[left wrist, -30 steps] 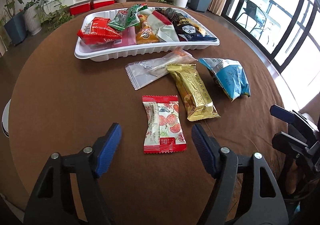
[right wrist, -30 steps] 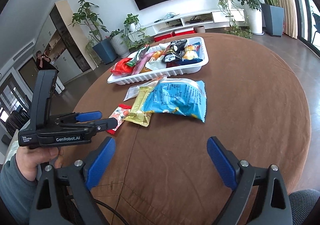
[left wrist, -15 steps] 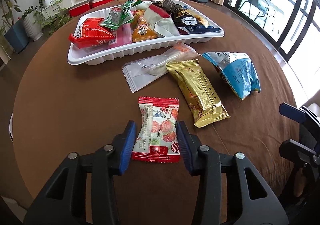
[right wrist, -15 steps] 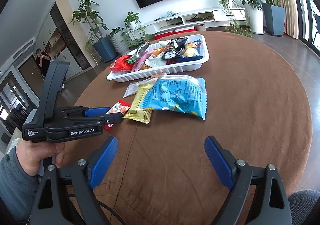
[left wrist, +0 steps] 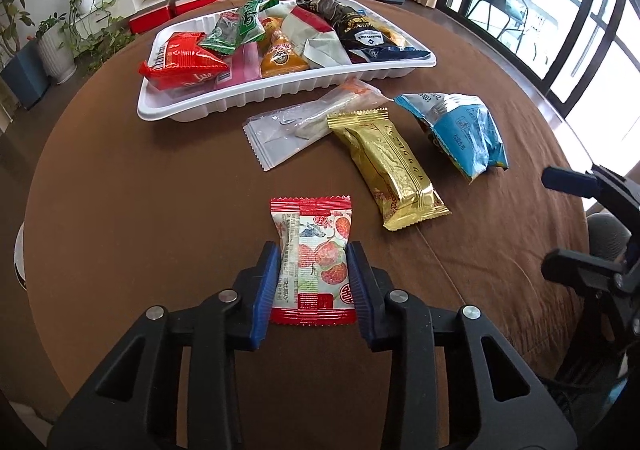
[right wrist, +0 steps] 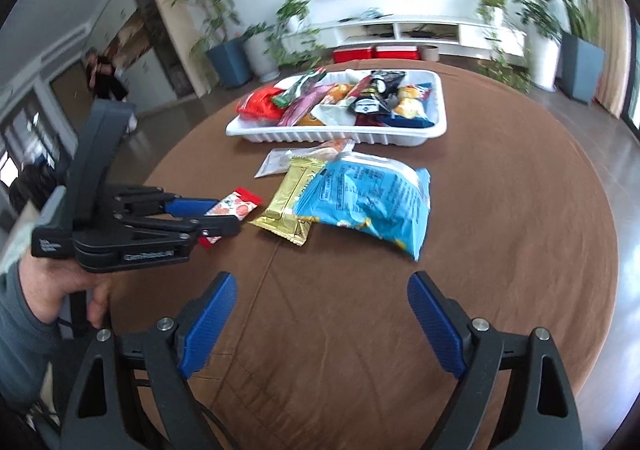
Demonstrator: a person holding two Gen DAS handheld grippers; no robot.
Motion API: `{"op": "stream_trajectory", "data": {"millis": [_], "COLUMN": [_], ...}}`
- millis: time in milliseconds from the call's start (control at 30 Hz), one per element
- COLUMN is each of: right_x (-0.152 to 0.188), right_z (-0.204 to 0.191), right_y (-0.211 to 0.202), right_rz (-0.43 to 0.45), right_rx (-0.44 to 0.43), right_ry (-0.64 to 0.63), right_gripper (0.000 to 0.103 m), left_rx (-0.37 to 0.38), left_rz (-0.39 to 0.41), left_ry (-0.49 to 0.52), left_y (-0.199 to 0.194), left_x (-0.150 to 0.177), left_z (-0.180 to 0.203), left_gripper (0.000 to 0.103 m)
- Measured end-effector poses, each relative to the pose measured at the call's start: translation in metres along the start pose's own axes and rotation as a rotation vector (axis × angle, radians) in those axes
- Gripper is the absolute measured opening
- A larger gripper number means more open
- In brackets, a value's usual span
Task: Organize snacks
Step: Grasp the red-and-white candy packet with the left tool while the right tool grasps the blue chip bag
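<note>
Brown cloth covers the round counter (left wrist: 120,190), where the white tray (left wrist: 280,98) already holds most snacks. A second ago the left tool (left wrist: 314,286) stood wide; now its jaws are closing on the red-and-white packet (left wrist: 316,254), pads at both edges. Lifting it trayward looks next. Nearby, the right tool (right wrist: 320,326) hangs released, empty.

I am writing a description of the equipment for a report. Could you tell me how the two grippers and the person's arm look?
Both the left gripper and the right gripper have black plastic frames with triangular cut-outs, silver round bolts, and blue ribbed finger pads. The left one carries small white lettering on its side, too blurred to read, and a tall black block on top. The person's sleeve is grey-blue.
</note>
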State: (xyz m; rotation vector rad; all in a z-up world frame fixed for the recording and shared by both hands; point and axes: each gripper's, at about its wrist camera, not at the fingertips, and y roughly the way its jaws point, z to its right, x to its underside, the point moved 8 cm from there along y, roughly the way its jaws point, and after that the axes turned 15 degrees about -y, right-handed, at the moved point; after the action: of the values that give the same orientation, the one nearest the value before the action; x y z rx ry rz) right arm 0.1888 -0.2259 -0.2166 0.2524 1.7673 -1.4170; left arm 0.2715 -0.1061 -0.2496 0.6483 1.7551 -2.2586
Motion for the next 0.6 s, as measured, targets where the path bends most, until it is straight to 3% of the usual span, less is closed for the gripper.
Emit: {"op": "stream_trajectory", "data": {"millis": [133, 333, 600], "right_x": [-0.021, -0.038, -0.047], "right_z": [0.005, 0.016, 0.015], "right_y": [0.008, 0.034, 0.064], "right_rz": [-0.011, -0.120, -0.233], "right_rx": [-0.014, -0.042, -0.040], "right_ry": [-0.209, -0.443, -0.664], "right_gripper": [0.090, 0.089, 0.089], "left_rx": [0.037, 0.060, 0.079], "left_rz": [0.007, 0.012, 0.008], "left_ry": [-0.043, -0.061, -0.059], "left_y": [-0.010, -0.017, -0.018], "left_x": [0.012, 0.023, 0.029], "left_z": [-0.006, -0.007, -0.003], "left_gripper": [0.032, 0.032, 0.030]}}
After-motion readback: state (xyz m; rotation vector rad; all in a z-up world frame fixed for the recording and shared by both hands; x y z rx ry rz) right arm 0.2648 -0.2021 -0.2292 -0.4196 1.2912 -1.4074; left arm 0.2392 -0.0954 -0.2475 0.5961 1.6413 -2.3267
